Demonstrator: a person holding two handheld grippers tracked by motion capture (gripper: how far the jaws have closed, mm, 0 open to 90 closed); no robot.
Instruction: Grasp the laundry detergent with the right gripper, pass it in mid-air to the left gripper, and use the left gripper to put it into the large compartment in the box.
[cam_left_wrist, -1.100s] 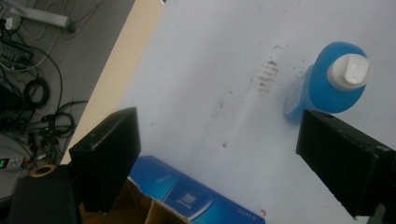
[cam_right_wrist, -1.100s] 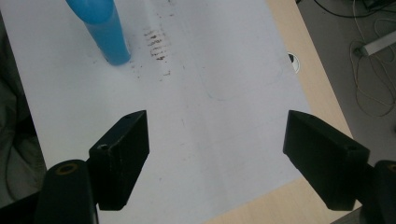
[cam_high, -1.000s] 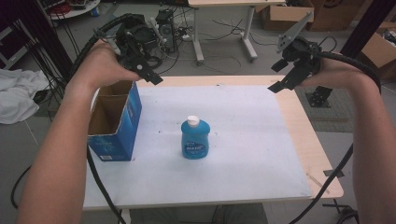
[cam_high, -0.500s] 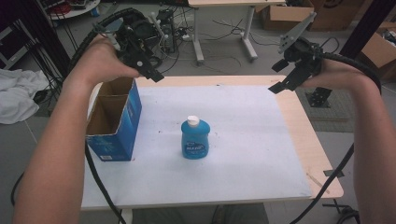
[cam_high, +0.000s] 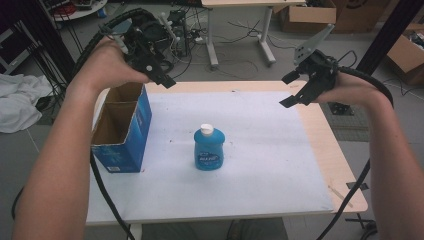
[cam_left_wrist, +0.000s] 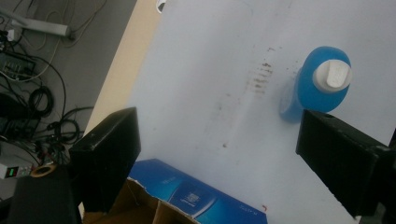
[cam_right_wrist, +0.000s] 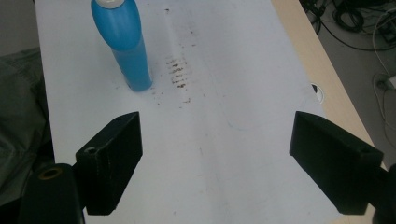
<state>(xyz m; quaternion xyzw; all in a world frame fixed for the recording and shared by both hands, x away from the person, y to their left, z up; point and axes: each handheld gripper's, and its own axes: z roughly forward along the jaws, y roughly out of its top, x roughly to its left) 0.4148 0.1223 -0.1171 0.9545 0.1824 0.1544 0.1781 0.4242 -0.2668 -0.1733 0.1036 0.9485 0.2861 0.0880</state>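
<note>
A blue bottle (cam_high: 209, 148) with a white cap stands upright in the middle of the white sheet (cam_high: 260, 165); it is also seen in the left gripper view (cam_left_wrist: 322, 81) and the right gripper view (cam_right_wrist: 123, 39). An open blue cardboard box (cam_high: 120, 130) sits at the sheet's left edge, its rim visible (cam_left_wrist: 187, 200) below the left jaws. My left gripper (cam_high: 162, 75) hovers open above the box's far end. My right gripper (cam_high: 295, 92) hangs open over the table's far right, and its jaws have just been opening with nothing between them.
The wooden table edge (cam_high: 330, 150) borders the sheet on the right. Brown smudges (cam_right_wrist: 180, 72) mark the sheet near the bottle. Cables and equipment (cam_high: 185, 30) lie on the floor behind the table, and cardboard boxes (cam_high: 310, 15) stand farther back.
The right gripper's jaws stand slightly wider than before. Both hands stay nearly where they were. Bottle and box have not moved.
</note>
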